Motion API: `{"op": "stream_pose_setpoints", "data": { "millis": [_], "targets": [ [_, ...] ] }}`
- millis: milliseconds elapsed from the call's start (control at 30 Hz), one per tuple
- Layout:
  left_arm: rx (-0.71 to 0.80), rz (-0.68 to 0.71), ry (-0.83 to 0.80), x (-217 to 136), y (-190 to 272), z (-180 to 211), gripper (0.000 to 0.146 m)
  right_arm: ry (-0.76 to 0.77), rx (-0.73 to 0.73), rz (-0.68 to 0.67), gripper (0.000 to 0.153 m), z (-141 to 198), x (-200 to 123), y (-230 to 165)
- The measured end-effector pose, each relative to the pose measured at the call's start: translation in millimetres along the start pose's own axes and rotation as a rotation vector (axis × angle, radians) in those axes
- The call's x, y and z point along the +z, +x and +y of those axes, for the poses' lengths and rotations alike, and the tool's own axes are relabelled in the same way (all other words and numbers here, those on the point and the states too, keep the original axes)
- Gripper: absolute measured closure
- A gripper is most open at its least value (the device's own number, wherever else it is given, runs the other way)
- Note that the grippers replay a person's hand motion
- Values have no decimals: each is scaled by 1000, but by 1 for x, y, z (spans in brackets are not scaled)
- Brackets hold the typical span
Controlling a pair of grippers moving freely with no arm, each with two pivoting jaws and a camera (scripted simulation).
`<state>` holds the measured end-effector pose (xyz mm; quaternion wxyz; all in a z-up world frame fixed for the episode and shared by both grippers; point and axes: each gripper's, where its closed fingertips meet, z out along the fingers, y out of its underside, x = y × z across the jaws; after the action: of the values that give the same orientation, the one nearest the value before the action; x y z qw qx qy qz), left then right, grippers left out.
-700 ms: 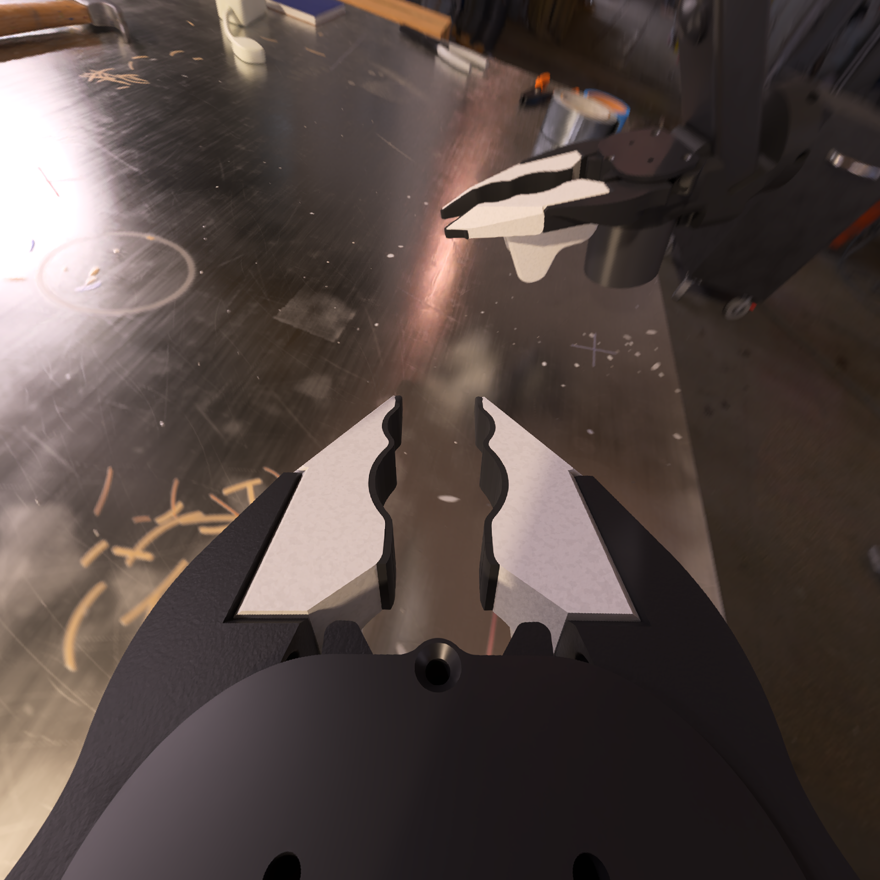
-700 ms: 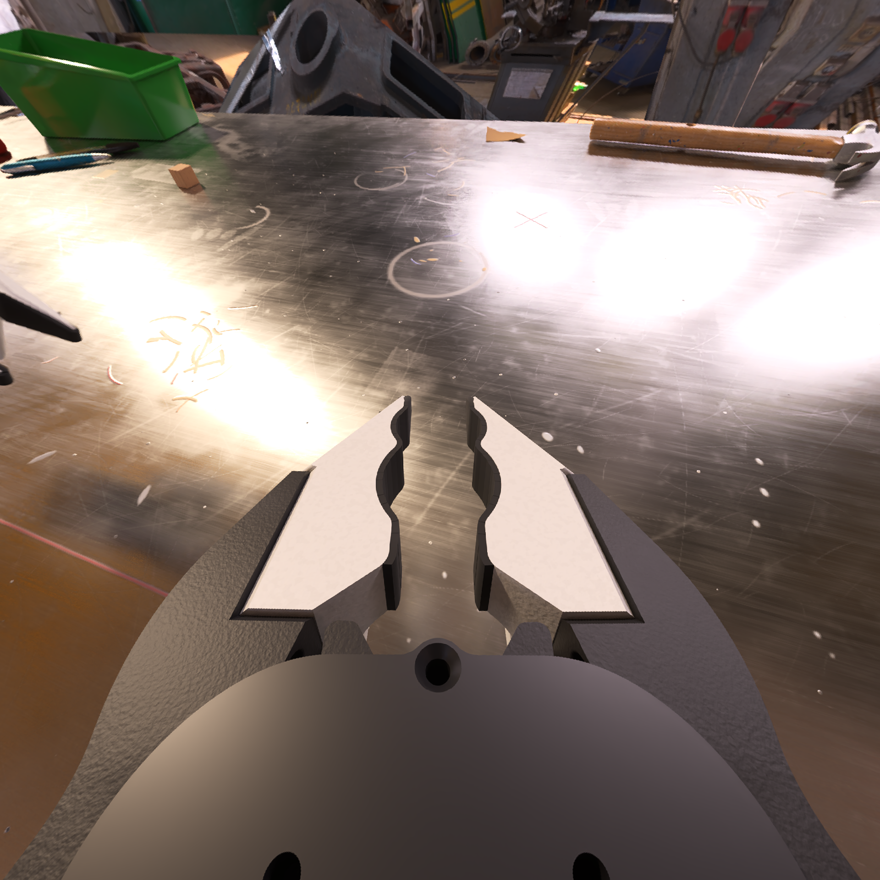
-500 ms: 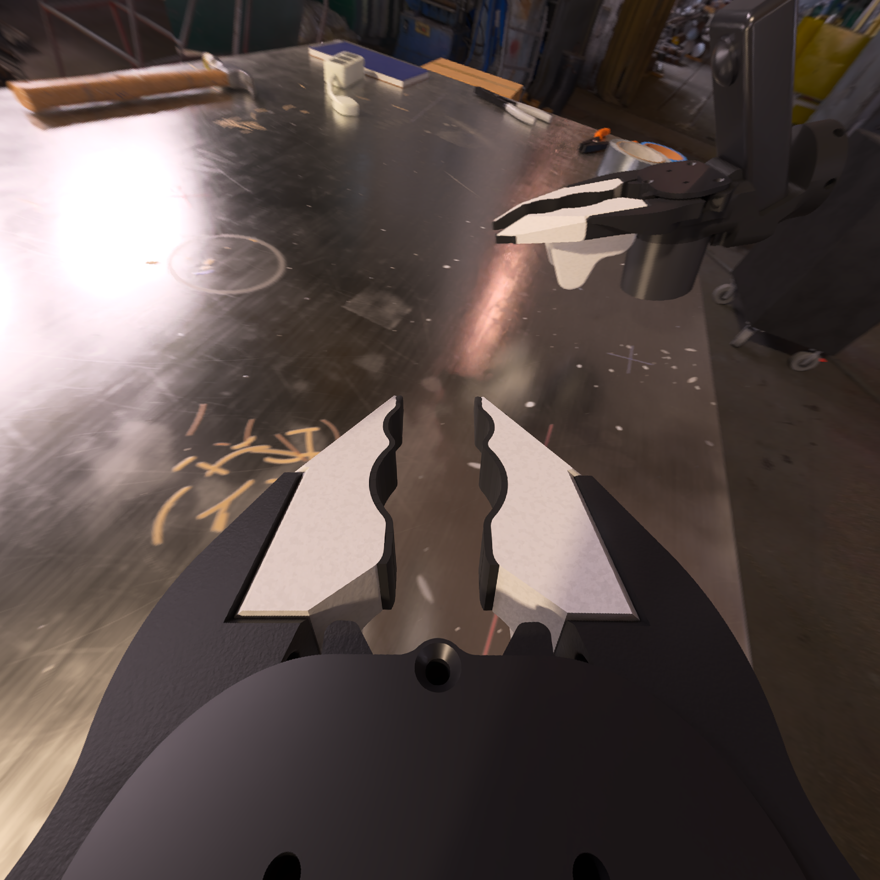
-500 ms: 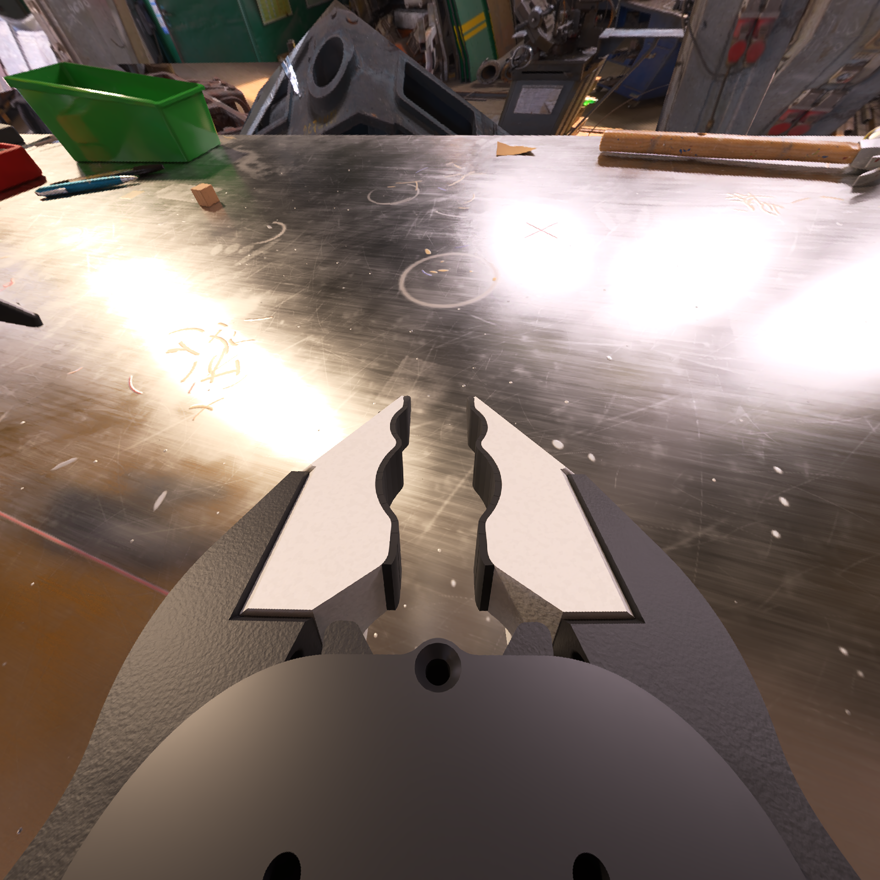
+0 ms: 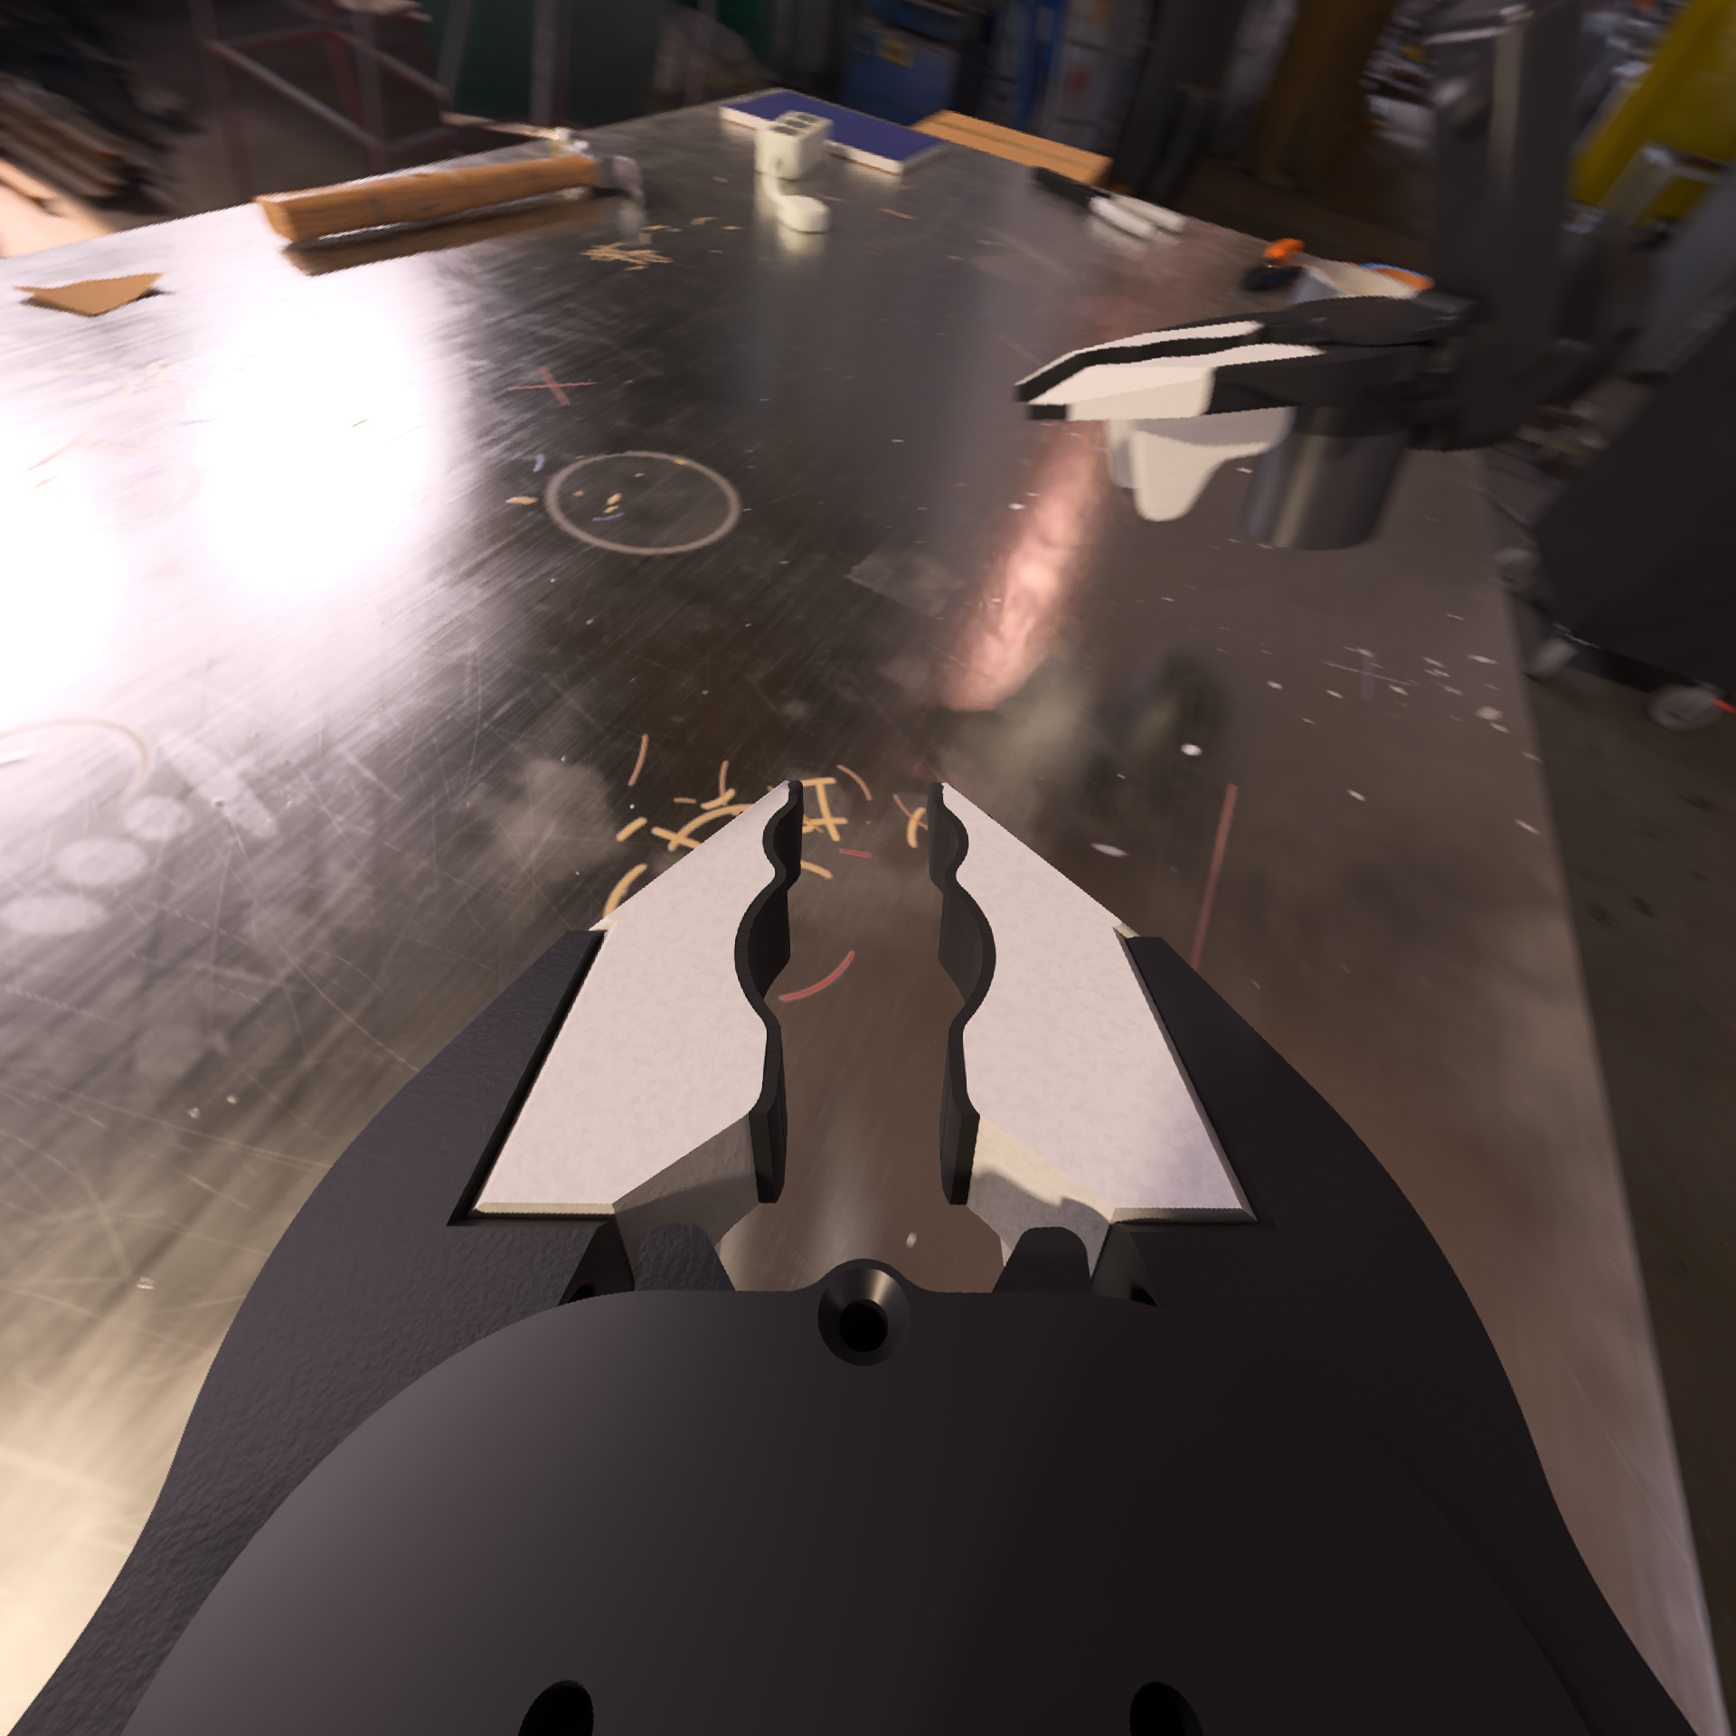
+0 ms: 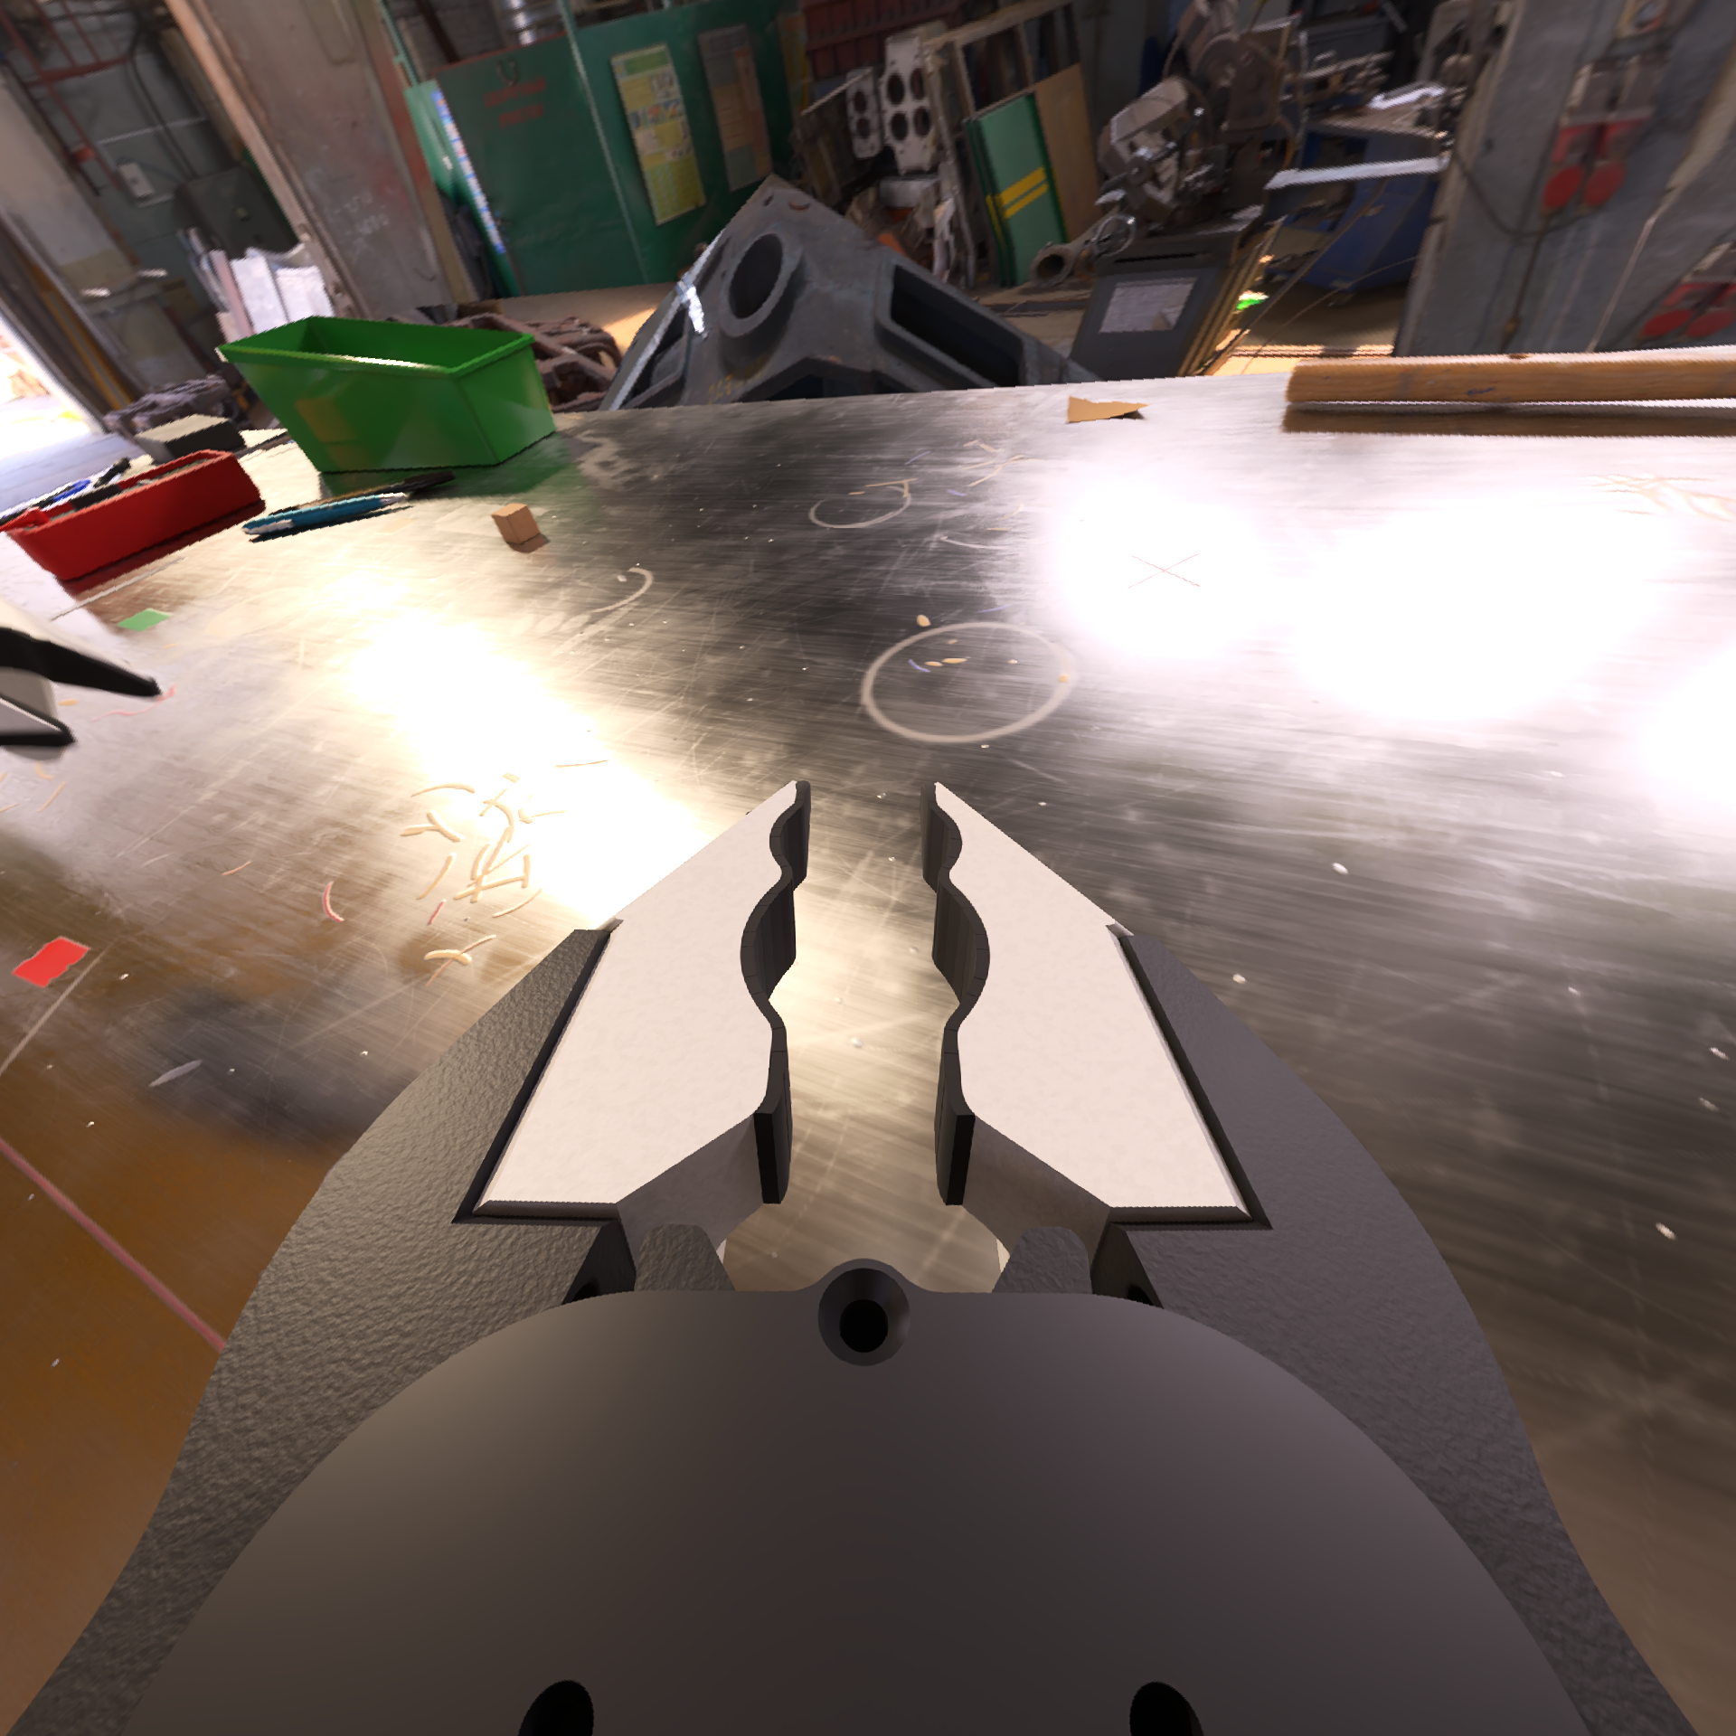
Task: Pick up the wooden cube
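The wooden cube (image 6: 514, 524) is small and tan. It sits on the scratched metal table (image 6: 1221, 845) at the far left of the right wrist view, in front of a green bin. It does not show in the left wrist view. My right gripper (image 6: 864, 794) is open and empty, above the table and well short of the cube. It also shows at the right of the left wrist view (image 5: 1033, 399). My left gripper (image 5: 864, 798) is open and empty over wood shavings (image 5: 751, 827). Its fingertips (image 6: 103, 674) show at the left edge of the right wrist view.
A green bin (image 6: 395, 395), a red tray (image 6: 131, 512) and a pen (image 6: 329, 512) lie near the cube. A hammer (image 5: 432, 197), a white block (image 5: 789, 150), a blue book (image 5: 845, 131) and a metal cylinder (image 5: 1315, 488) stand around the table edges.
Both views have swung up and show more of the far table. The cube has come nearer in the right wrist view. The red tray has come into sight. Both grippers stay open.
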<state>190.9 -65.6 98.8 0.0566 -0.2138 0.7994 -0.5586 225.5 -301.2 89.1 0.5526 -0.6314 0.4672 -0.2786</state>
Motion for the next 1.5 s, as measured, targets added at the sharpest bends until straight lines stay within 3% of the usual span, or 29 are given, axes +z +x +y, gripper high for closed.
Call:
{"op": "stream_pose_setpoints", "data": {
  "millis": [67,167,333,467,567,667,800,867,933,1067,1267,1500],
  "targets": [
    [29,95,-40,-19,-5,-11,120,-15,-20,-22,129,0,9,-4],
    [110,87,-168,-51,-48,-27,119,-4,-66,-26,129,-2,14,-5],
    [332,-137,-447,-85,-173,-45,119,20,36,-54,129,-6,15,3],
    [505,-241,-788,-81,-285,-35,118,30,61,-72,129,-8,15,5],
    [578,-152,-1069,-68,-343,1,112,31,25,-96,129,-9,15,-2],
    [610,-48,-1185,-53,-372,31,105,35,-27,-109,129,-10,13,-8],
    [607,25,-1198,-39,-380,45,105,22,-47,-108,129,-7,12,-9],
    [653,51,-1202,-37,-379,48,114,16,-38,-109,129,-5,12,-8],
    [696,38,-1189,-37,-379,46,124,20,-24,-116,129,-6,12,-8],
    [723,-70,-1045,-39,-381,21,125,19,-9,-135,129,-6,10,-12],
    [742,-372,-723,-65,-379,-82,125,28,-31,-150,129,-8,1,-21],
    [745,-693,-274,-133,-352,-254,124,41,-54,-132,129,-8,-17,-23]
  ]
}}
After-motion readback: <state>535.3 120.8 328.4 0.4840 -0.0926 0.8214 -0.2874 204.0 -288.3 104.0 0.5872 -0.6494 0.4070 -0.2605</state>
